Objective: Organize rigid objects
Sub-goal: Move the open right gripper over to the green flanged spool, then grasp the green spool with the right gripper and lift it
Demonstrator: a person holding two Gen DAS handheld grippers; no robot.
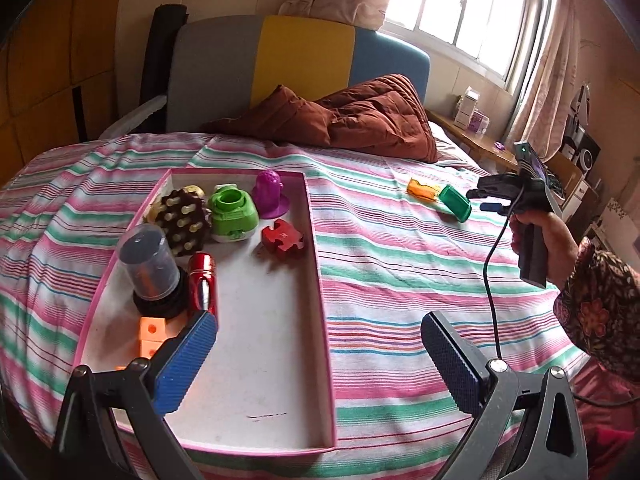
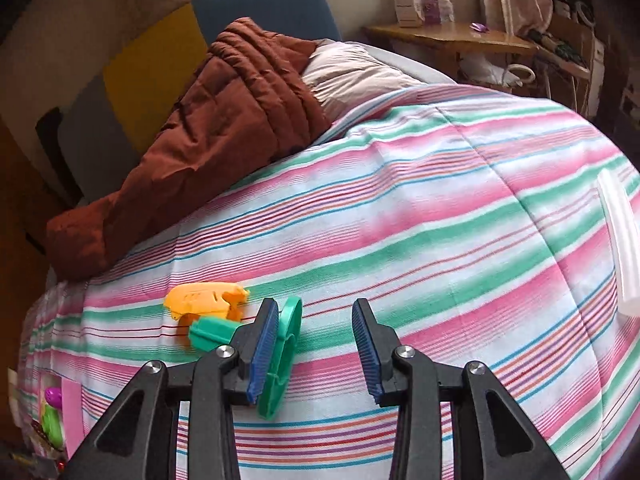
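A pink-rimmed white tray [image 1: 320, 264] lies on the striped bed and holds a red puzzle piece [image 1: 282, 236], a green toy [image 1: 233, 211], a purple toy [image 1: 269, 194], a spiky brown toy [image 1: 185, 216], a clear-capped dark jar [image 1: 150, 264], a red cylinder [image 1: 204, 280] and orange cubes [image 1: 151, 334]. My left gripper [image 1: 320, 356] is open and empty above the tray's near end. A green piece [image 2: 280, 356] and an orange piece [image 2: 204, 300] lie on the bed right of the tray. My right gripper [image 2: 316, 348] is open just above the green piece, its left finger beside it. The right gripper also shows in the left wrist view [image 1: 486, 200].
A brown quilt [image 1: 340, 116] and a pillow [image 2: 352, 72] lie at the head of the bed. A wooden side table [image 2: 448, 40] with boxes stands by the window. A translucent white thing [image 2: 620, 232] lies at the bed's right edge.
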